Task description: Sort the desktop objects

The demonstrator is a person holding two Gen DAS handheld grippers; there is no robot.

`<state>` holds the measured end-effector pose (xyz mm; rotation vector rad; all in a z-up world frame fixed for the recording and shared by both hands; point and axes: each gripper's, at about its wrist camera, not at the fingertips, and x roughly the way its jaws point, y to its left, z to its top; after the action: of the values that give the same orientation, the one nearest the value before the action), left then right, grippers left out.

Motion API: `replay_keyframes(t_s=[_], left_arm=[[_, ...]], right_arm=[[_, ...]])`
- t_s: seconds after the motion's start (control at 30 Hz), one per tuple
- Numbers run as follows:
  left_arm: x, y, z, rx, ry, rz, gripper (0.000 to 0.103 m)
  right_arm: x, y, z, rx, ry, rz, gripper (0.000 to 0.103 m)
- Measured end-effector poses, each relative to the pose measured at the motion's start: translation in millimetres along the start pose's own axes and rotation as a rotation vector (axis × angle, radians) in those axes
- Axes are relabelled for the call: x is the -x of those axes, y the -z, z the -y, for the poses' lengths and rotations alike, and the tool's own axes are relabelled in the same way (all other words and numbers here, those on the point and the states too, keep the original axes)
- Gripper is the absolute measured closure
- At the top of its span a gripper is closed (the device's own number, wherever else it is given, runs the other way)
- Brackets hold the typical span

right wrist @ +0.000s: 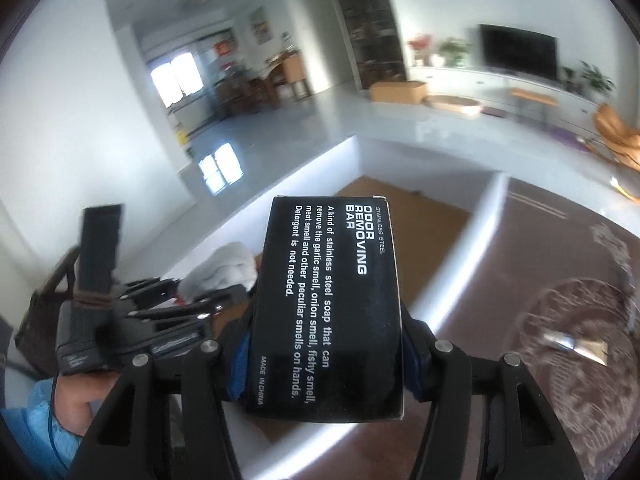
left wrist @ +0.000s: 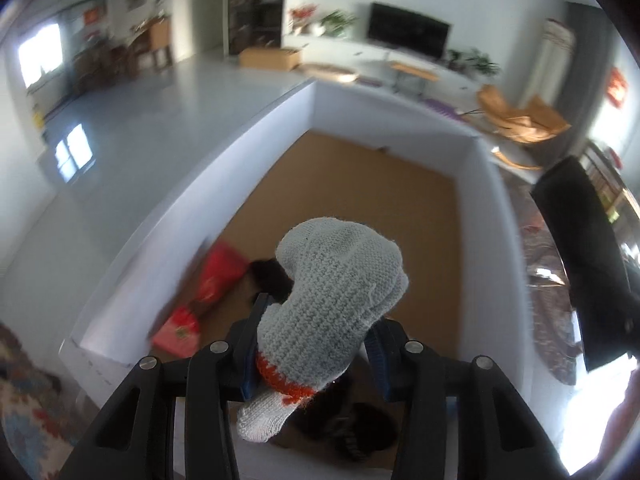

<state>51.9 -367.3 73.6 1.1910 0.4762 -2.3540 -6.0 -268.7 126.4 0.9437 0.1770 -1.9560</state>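
Both tongs loaded above the white box (left wrist: pixel 476 216).
Left gripper (left wrist: pixel 316 340) clamps a knitted glove (left wrist: pixel 336 292); right gripper (right wrist: pixel 326 352) squeezes the black soap carton (right wrist: pixel 328 304).

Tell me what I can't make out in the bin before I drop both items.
- Dark items on the bin floor, left wrist view: hidden under the glove and left gripper.
- Red packets, left wrist view: motion-blurred, labels unreadable.
- Bin floor, right wrist view: mostly blocked by the black box in the right gripper.
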Motion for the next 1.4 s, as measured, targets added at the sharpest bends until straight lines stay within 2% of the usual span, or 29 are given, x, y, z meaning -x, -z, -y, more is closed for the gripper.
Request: replay_keyframes(t_s=[0.07, 0.13, 0.2, 0.27, 0.33, 0.4, 0.47, 0.57, 0.63, 0.7, 0.77, 0.8, 0.83, 0.93, 1.0, 1.07, 1.17, 1.23, 1.27, 1.4], left_arm=[[-18, 5, -17, 0.047, -0.018, -0.07, 0.046], [-29, 10, -22, 0.075, -0.052, -0.115, 0.042], [-28, 14, -13, 0.034, -0.07, -0.1, 0.038], [-20, 14, -6, 0.027, -0.083, -0.05, 0.027], [-10, 15, 3, 0.02, -0.117, 0.004, 0.026], [7, 15, 15, 0.004, -0.079, 0.071, 0.026], [25, 15, 31, -0.014, -0.026, 0.135, 0.026], [56, 16, 73, -0.083, 0.113, 0.22, 0.022], [70, 21, 102, -0.132, 0.206, 0.244, 0.015], [83, 32, 142, -0.209, 0.314, 0.251, 0.013], [88, 48, 185, -0.298, 0.4, 0.218, 0.01], [86, 59, 206, -0.341, 0.433, 0.19, 0.005], [81, 71, 225, -0.374, 0.456, 0.162, 0.002], [47, 110, 275, -0.445, 0.484, 0.051, 0.002], [12, 126, 304, -0.461, 0.473, -0.024, 0.002], [-25, 136, 325, -0.469, 0.413, -0.065, 0.002], [-55, 151, 344, -0.485, 0.337, -0.068, 0.002], [-68, 152, 340, -0.502, 0.303, -0.073, 0.001], [-68, 156, 348, -0.537, 0.266, -0.027, 0.001], [-80, 149, 360, -0.562, 0.273, -0.023, 0.0]], right_arm=[[-27, 5, -16, 0.016, -0.039, -0.048, 0.044], [-51, 13, -27, 0.027, -0.063, -0.099, 0.042], [-64, 19, -29, 0.02, -0.072, -0.133, 0.021], [-54, 23, -26, 0.003, -0.084, -0.094, 0.015], [-33, 26, -20, -0.005, -0.077, -0.037, 0.011], [-4, 28, -6, -0.015, -0.029, 0.047, 0.002], [33, 40, 18, -0.044, 0.049, 0.138, 0.0], [61, 63, 65, -0.135, 0.191, 0.192, 0.0], [81, 96, 108, -0.228, 0.322, 0.197, 0.0], [95, 137, 152, -0.333, 0.498, 0.143, 0.0], [110, 180, 188, -0.431, 0.628, 0.084, 0.0], [115, 195, 202, -0.468, 0.668, 0.058, 0.0], [121, 210, 214, -0.503, 0.708, 0.035, 0.0], [138, 247, 243, -0.58, 0.784, -0.022, 0.0], [144, 260, 255, -0.611, 0.809, -0.032, 0.0], [147, 266, 254, -0.625, 0.82, -0.034, 0.0], [140, 273, 253, -0.602, 0.838, -0.045, 0.0], [141, 275, 250, -0.592, 0.826, -0.05, 0.0], [141, 275, 250, -0.593, 0.823, -0.047, 0.0], [139, 275, 252, -0.593, 0.823, -0.047, 0.0]])
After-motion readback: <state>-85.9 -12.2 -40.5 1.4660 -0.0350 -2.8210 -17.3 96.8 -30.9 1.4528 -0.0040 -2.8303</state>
